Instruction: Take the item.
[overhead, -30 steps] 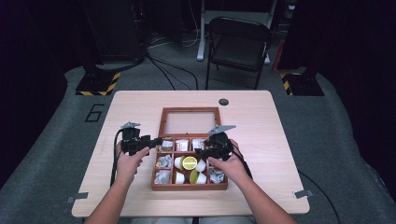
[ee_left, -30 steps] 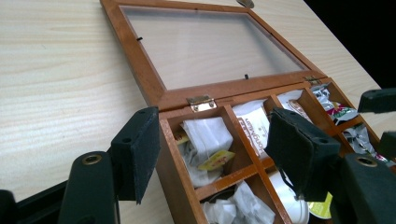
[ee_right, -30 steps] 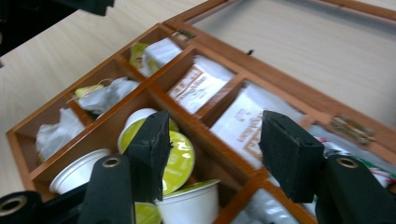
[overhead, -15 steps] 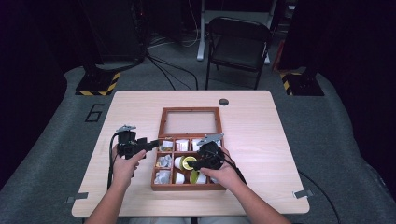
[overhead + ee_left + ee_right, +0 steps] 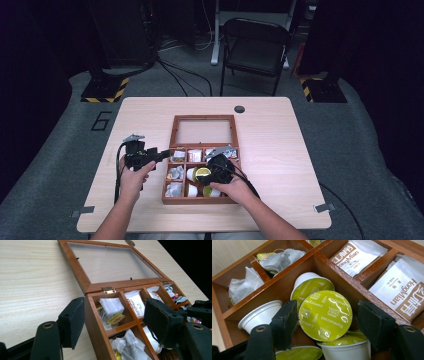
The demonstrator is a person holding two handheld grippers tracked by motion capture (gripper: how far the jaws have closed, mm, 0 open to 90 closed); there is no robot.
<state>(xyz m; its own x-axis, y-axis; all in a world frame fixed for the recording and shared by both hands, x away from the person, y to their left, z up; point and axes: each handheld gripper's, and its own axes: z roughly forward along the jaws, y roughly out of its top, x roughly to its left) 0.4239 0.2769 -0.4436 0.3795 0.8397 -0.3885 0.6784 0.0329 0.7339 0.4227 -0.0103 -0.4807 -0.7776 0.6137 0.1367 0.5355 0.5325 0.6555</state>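
Two jaws of the right gripper [image 5: 324, 325] have just been opening and stand apart around a capsule [image 5: 325, 315] in the box [image 5: 172, 150], middle compartment, pads not pressing. Capsule judged light, thin-walled, foil lid slick and easily dented; best taken across the rim. It is tilted, lid facing the camera. Left gripper [image 5: 112, 325] straddles the box's corner, part open.

Room: lying dim and nearly black around the lit table [image 5: 150, 115].
Light: falling from above, evenly.
Shadows: staying soft and short.
Glare: shining off the green capsule lid [image 5: 325, 315].
Focus: jaws blurring slightly up close.
High view: looking soft and grainy.
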